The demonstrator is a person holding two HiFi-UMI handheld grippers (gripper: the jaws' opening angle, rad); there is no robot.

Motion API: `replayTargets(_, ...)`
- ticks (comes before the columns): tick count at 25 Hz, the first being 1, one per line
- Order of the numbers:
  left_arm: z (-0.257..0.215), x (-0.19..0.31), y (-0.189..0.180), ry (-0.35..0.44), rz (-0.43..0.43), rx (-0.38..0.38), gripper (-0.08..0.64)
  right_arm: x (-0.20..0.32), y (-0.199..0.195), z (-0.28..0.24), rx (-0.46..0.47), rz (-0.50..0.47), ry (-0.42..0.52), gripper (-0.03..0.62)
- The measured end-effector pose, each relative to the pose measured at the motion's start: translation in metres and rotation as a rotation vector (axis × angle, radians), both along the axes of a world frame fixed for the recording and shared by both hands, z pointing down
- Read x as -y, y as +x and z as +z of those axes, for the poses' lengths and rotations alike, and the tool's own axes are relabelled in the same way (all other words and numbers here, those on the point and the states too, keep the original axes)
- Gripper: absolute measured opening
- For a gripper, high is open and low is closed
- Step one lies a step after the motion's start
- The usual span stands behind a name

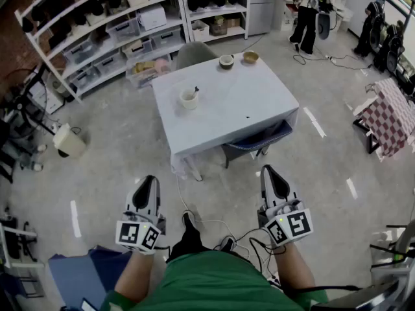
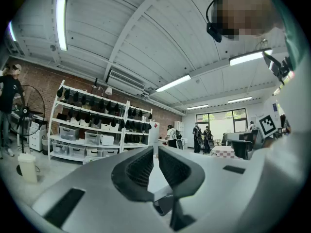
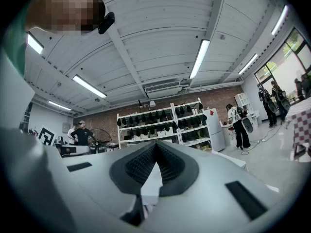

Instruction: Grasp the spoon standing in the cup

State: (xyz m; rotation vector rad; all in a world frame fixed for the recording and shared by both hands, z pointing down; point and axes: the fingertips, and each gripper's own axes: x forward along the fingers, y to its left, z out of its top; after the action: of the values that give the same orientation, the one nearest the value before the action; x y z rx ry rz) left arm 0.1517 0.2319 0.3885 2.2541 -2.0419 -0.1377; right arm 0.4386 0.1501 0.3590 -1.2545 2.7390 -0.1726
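- My right gripper (image 1: pixel 269 169) is clamped tight, empty; my left gripper (image 1: pixel 149 179) is barely parted, empty.
- Arriving like this, I'd likely topple the spoon (image 1: pixel 196 91) or cup (image 1: pixel 189 99).

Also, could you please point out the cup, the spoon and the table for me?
cup (image 1: pixel 188 101), head view, its front wall.
spoon (image 1: pixel 196 91), head view, its handle end.
table (image 1: pixel 243 102), head view, bare top.

Your left claw (image 2: pixel 155 152) and right claw (image 3: pixel 155 144) look like matt grey plastic with ribbed black pads (image 3: pixel 141 165). The pale worktop (image 1: pixel 227 109) looks matt and smooth, the floor (image 1: pixel 130 148) smooth, faintly glossy.
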Motion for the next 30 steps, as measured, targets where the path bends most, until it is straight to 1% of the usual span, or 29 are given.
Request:
replayTargets(4,-0.013,-0.010,-0.015,0.042,-0.016,-0.014,0.048,-0.018,-0.003,-0.011,-0.009,0.012,0.035,0.023)
replayTargets(8,-0.012,-0.017,-0.032,0.041,-0.025,-0.026,0.049,-0.025,-0.015,-0.016,-0.018,0.032,0.045,0.022)
replayTargets(12,-0.007,-0.024,-0.064,0.038,-0.051,-0.019,0.049,-0.028,-0.036,-0.008,-0.036,0.046,0.025,0.023)
replayTargets(16,0.007,-0.028,-0.104,0.024,-0.077,-0.033,0.049,-0.027,-0.065,0.003,-0.048,0.053,0.001,0.022)
replayTargets(19,0.009,-0.024,-0.124,0.019,-0.076,-0.044,0.049,-0.022,-0.083,0.003,-0.060,0.061,-0.002,0.023)
replayTargets(25,0.003,-0.025,-0.184,0.050,-0.040,-0.052,0.049,-0.015,-0.144,-0.004,-0.042,0.083,-0.006,0.025)
replayTargets(30,0.008,-0.021,-0.240,0.047,0.004,-0.086,0.049,-0.004,-0.198,-0.007,-0.017,0.110,-0.048,0.025)
